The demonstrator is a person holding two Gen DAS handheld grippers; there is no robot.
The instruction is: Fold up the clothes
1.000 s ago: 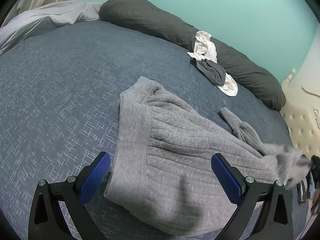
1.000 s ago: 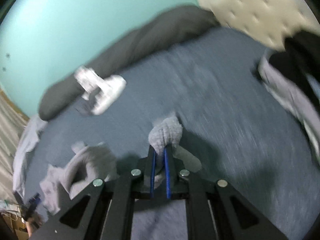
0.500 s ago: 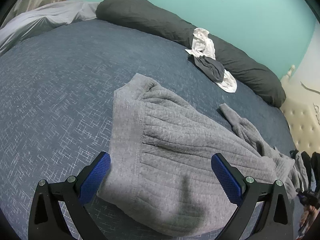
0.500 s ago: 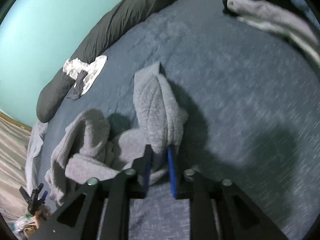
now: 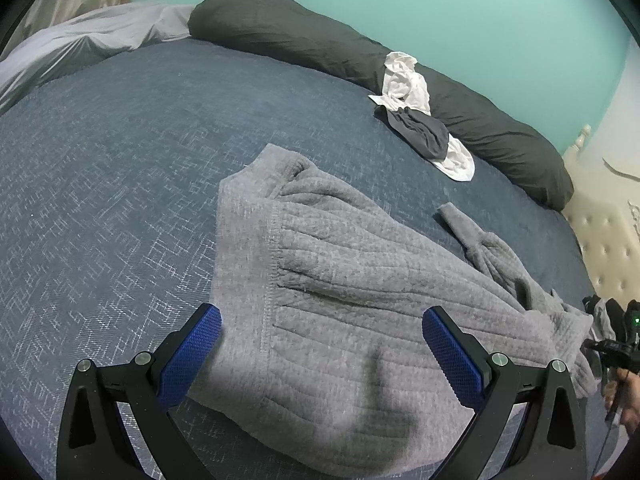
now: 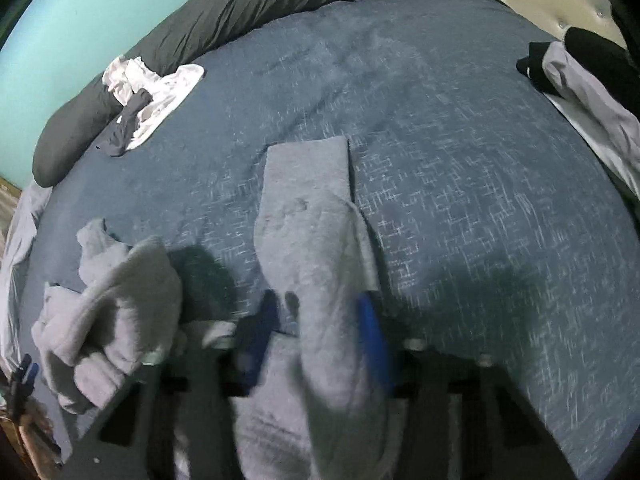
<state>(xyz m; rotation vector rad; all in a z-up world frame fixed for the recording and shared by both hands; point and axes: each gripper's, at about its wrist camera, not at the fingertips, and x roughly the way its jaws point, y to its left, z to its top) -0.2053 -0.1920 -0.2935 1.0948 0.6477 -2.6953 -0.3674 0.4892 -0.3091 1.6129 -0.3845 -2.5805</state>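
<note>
Your left gripper (image 5: 320,344) hovers jaws apart over the grey quilted fleece garment (image 5: 340,288) — your right gripper (image 6: 320,332), jaws parted, straddles its sleeve (image 6: 312,208).

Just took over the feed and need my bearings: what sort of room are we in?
Most likely a bedroom: the grey sweater lies on a blue bedspread, with a long dark bolster pillow along the wall and a tufted headboard.

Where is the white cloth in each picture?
Left wrist view: white cloth upper right, lying against the dark bolster.
Right wrist view: white cloth upper left, beside the same bolster.
Shared landmark: the bolster along the teal wall.
</note>
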